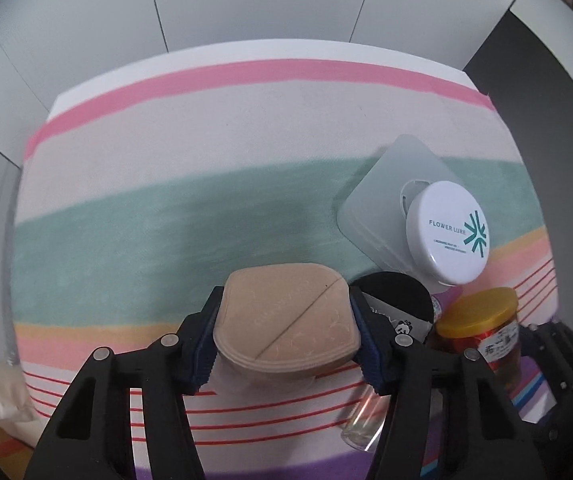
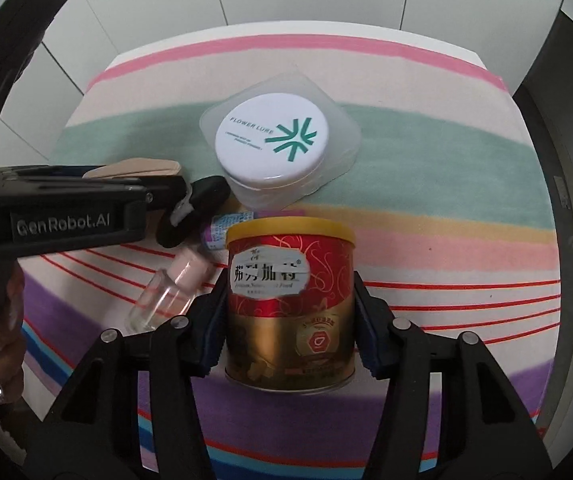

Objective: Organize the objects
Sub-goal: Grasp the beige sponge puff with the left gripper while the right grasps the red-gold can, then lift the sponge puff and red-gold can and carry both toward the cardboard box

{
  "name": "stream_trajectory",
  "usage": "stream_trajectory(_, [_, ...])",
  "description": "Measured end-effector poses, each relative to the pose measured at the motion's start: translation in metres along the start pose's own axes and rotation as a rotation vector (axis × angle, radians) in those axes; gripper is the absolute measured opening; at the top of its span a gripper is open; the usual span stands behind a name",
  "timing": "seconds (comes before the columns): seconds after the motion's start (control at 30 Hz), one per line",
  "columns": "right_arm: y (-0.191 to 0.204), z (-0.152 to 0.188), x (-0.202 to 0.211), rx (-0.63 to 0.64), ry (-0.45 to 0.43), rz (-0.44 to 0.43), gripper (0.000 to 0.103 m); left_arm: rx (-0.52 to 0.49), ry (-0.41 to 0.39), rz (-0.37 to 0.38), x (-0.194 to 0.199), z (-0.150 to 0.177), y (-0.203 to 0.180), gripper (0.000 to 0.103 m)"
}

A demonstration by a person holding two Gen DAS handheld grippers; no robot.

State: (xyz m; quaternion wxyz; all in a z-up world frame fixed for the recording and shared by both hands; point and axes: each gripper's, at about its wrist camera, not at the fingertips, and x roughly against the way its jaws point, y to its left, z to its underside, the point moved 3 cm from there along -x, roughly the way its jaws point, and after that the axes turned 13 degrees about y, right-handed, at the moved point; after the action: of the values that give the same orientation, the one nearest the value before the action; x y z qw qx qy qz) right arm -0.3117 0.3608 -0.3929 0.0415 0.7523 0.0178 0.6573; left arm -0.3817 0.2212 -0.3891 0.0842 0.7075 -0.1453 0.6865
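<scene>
Left wrist view: left gripper point(image 1: 284, 334) clamps beige puff point(image 1: 286, 320) above striped cloth point(image 1: 166, 208); right gripper point(image 2: 288, 320) grips red-gold tin point(image 2: 290, 304) standing on cloth, near white compact point(image 2: 272, 140).

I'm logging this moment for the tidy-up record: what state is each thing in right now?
left gripper: shut on the beige puff.
beige puff: gripped, lifted.
right gripper: shut on the red can.
red can: upright, yellow lid on.
white compact: closed, resting on the clear tray.
glass bottle: lying on its side, capped.
black disc: tilted.
</scene>
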Motion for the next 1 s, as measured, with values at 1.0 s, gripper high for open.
stream_trajectory(1.0, [-0.009,-0.012,0.104,-0.033,-0.156,0.027,0.056,-0.017,-0.181,-0.004,0.126,0.012,-0.007,0.041])
